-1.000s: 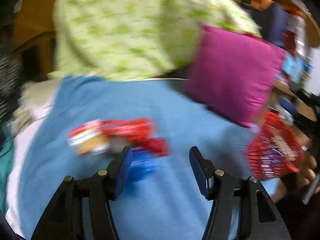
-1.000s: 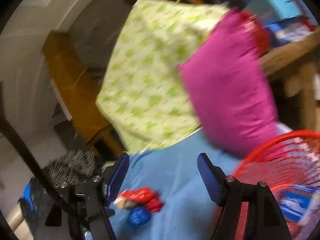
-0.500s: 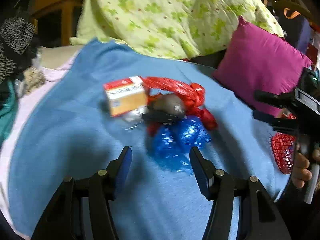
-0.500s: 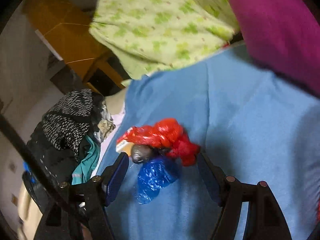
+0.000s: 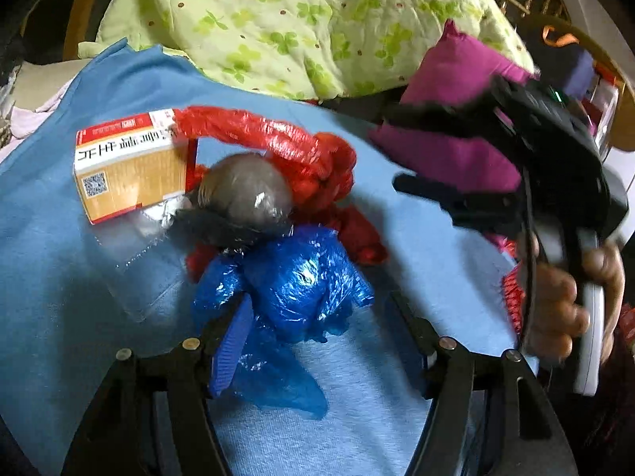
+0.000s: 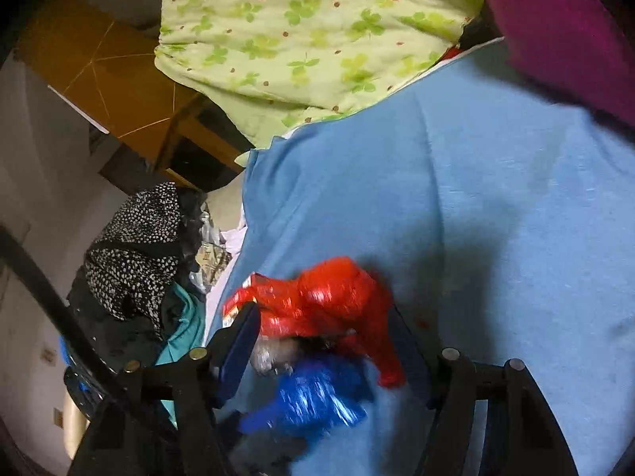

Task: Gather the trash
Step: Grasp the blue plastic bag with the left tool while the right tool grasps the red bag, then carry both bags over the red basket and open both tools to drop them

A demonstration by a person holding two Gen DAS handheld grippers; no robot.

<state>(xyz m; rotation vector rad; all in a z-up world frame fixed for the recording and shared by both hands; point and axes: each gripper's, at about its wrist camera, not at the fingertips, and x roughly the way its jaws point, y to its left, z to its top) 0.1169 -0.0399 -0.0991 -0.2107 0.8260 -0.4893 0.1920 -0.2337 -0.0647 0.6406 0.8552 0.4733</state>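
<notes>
A pile of trash lies on a blue cloth (image 5: 397, 396): a crumpled blue plastic bag (image 5: 293, 281), a twisted red plastic bag (image 5: 301, 154), a grey-brown wrapped lump (image 5: 246, 194), an orange and white carton (image 5: 127, 170) and a clear wrapper (image 5: 147, 261). My left gripper (image 5: 321, 337) is open, its fingers either side of the blue bag. My right gripper (image 6: 321, 341) is open over the red bag (image 6: 325, 297) and blue bag (image 6: 313, 396); it also shows in the left wrist view (image 5: 512, 158), above the cloth's right side.
A green clover-print quilt (image 5: 301, 20) and a magenta pillow (image 5: 456, 119) lie behind the cloth. A red mesh basket (image 5: 512, 297) shows at the right edge behind the hand. Dark speckled clothes (image 6: 135, 246) are heaped left of the cloth.
Both grippers have moved in towards the trash pile. The left gripper's fingers now flank the blue bag; the right gripper has come down over the red bag. Both stay open.
</notes>
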